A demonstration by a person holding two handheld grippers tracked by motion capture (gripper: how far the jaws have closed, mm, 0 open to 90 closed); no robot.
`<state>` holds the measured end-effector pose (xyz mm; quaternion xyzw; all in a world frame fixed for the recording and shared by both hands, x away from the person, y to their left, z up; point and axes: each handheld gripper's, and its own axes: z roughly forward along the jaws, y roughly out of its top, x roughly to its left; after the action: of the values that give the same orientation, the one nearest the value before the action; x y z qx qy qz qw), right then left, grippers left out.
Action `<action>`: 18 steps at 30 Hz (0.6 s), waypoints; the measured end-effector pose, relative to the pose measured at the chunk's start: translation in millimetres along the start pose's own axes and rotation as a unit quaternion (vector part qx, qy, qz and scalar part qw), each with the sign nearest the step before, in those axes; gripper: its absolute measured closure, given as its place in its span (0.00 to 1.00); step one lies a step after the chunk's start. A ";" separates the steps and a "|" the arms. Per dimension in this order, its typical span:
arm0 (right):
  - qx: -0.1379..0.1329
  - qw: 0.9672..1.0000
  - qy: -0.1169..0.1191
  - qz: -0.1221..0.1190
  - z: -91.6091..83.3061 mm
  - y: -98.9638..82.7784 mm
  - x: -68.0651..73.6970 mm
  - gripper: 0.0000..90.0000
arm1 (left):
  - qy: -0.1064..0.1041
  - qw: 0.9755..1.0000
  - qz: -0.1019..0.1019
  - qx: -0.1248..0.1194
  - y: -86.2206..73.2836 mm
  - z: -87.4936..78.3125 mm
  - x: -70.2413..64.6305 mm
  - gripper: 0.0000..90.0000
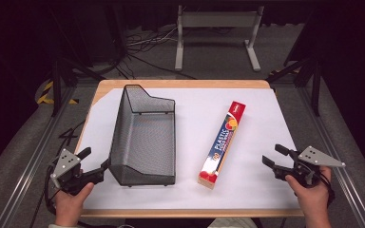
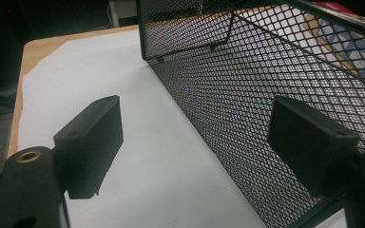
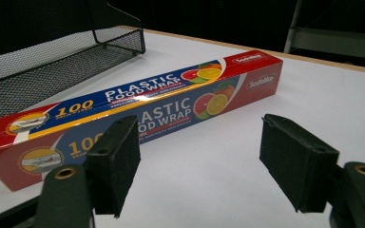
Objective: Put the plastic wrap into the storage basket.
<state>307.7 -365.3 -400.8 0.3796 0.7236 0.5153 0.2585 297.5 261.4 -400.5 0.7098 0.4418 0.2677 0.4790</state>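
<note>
While jaws gape, plastic wrap box [image 3: 138,109] just ahead of right hand-held gripper [image 3: 199,161], apart.

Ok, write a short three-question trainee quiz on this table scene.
1. True or false: the right gripper is shut on the box.
2. Which thing lies nearest the left gripper? A) the box B) the basket C) a cup
3. Fill in: the box lies on the white ____ that covers the table.

Key:
1. False. Its jaws stand open, with nothing between them, and the box lies apart ahead of them.
2. B. The mesh wall is right beside one jaw in the left gripper view; whether they touch cannot be told.
3. Sheet.
</note>
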 end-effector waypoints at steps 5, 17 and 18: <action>-0.003 1.000 0.012 0.000 -1.8 4.0 3.0 0.39 | 0.000 1.000 -0.001 0.001 0.3 0.5 -1.0 0.23; -0.006 0.999 0.051 -0.002 -0.5 15.6 13.7 0.57 | 0.003 1.000 0.003 0.002 -0.1 0.2 -2.3 0.23; -0.006 0.998 0.055 -0.006 1.2 18.5 16.8 0.58 | 0.003 1.000 0.003 0.003 -0.3 0.0 -2.2 0.23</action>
<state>304.2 -347.5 -383.6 0.3449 0.7361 0.5380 0.2232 296.4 259.5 -400.7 0.7112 0.4424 0.2701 0.4748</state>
